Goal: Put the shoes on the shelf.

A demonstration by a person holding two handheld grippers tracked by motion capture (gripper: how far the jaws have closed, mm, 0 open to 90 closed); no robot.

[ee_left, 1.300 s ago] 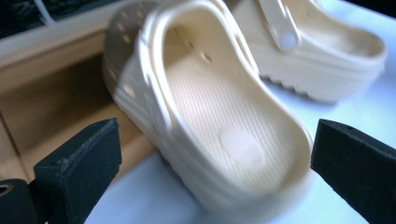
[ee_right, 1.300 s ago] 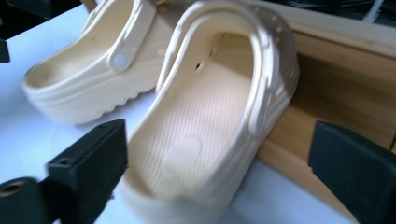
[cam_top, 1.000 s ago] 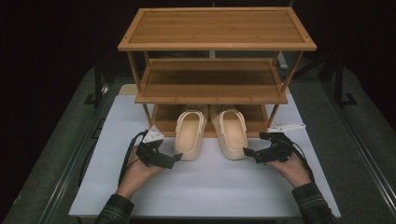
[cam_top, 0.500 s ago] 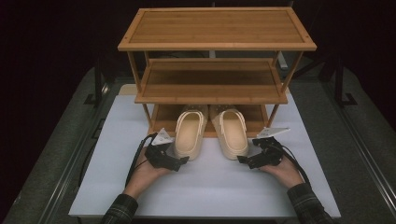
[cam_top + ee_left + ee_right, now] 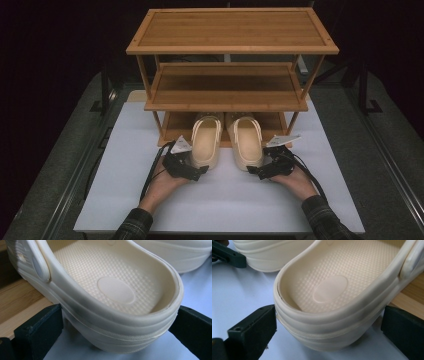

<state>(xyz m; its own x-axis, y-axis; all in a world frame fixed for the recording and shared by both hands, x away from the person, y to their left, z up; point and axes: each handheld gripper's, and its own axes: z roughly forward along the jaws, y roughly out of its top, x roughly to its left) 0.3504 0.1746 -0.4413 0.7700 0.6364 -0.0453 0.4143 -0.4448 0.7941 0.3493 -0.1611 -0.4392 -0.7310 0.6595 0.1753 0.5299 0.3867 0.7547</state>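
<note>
Two cream clogs lay side by side on the white tabletop, long axes running away from the person, toes tucked under the bottom shelf of the bamboo rack and heels toward the hands. The left hand-held gripper had its jaws apart around the heel of the left clog. The right hand-held gripper likewise straddled the right clog heel, jaws spread either side.
</note>
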